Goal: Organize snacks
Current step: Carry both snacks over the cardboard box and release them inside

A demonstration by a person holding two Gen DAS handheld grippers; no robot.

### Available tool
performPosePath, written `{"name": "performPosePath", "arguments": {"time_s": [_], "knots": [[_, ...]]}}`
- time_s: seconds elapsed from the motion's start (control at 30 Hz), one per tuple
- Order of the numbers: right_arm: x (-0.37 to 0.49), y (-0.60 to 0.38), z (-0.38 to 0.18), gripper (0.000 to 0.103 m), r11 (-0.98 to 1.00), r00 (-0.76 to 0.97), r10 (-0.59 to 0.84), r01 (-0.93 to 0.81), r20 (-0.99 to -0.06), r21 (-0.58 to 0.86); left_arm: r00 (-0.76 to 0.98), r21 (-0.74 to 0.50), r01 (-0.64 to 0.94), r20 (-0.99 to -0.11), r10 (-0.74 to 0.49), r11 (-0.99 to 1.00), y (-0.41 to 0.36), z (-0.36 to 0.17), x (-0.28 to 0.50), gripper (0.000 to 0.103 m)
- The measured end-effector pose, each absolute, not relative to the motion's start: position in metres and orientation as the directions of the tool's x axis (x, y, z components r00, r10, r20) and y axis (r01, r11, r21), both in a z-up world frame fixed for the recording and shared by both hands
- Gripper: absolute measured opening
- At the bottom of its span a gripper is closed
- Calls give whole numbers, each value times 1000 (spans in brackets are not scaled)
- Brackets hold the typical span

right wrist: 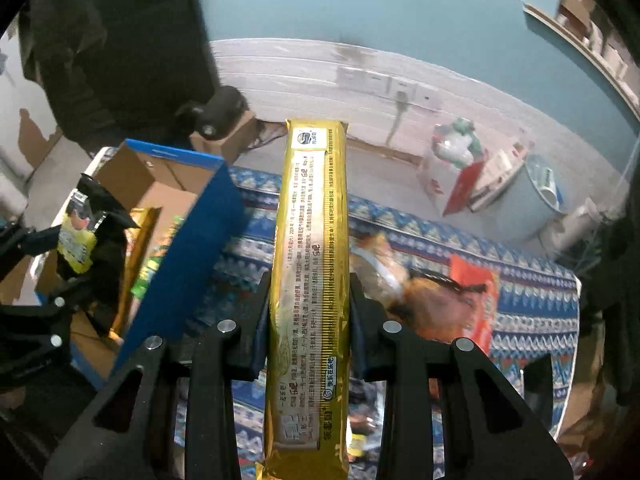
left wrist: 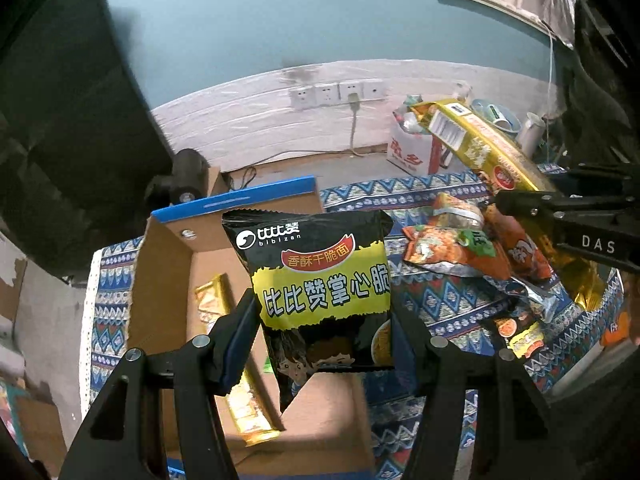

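Note:
My left gripper (left wrist: 324,320) is shut on a black and yellow noodle-snack bag (left wrist: 324,280), held upright above an open cardboard box (left wrist: 168,264) with a blue rim. A gold packet (left wrist: 236,364) lies inside that box. My right gripper (right wrist: 308,300) is shut on a long gold biscuit pack (right wrist: 310,272) that points away from the camera, over the patterned cloth just right of the box (right wrist: 188,248). In the left wrist view the right gripper (left wrist: 500,204) and its gold pack (left wrist: 488,152) come in from the right. The right wrist view shows the left gripper's bag (right wrist: 80,236) over the box.
Several orange and red snack bags (left wrist: 464,248) lie loose on the blue patterned cloth (left wrist: 436,308). A white and red carton (left wrist: 412,148) and a pale bucket (right wrist: 532,204) stand on the floor behind. Wall sockets (left wrist: 340,94) sit on the white panelling.

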State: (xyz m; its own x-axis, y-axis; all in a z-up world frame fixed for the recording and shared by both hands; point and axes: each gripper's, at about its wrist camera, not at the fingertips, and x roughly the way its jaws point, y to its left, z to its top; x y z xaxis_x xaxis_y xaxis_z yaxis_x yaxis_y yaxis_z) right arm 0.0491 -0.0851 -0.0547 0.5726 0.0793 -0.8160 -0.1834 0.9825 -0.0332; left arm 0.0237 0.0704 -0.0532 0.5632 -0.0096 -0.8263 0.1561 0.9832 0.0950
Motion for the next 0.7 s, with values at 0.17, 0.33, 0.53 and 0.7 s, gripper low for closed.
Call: {"name": "performPosePath", "arguments": {"time_s": [0.17,0.33,0.53,0.7], "knots": [[59,-51,-59,31,973,552,103,-227,-828,-30,569,103,112,-822,21,988,94,-55,23,62],[69,-15,-67,31,961,522,132,-275,-842,-19,560,98,63,-827,46,993,121,-61,24,62],[80,19,-77,31,948,494,153,-319,-856,-15,540,89,5,-839,72,996,151,-69,25,62],[91,38,-84,31,941,472,171,-337,-865,3,522,82,-40,-848,91,996,171,-75,26,62]]}}
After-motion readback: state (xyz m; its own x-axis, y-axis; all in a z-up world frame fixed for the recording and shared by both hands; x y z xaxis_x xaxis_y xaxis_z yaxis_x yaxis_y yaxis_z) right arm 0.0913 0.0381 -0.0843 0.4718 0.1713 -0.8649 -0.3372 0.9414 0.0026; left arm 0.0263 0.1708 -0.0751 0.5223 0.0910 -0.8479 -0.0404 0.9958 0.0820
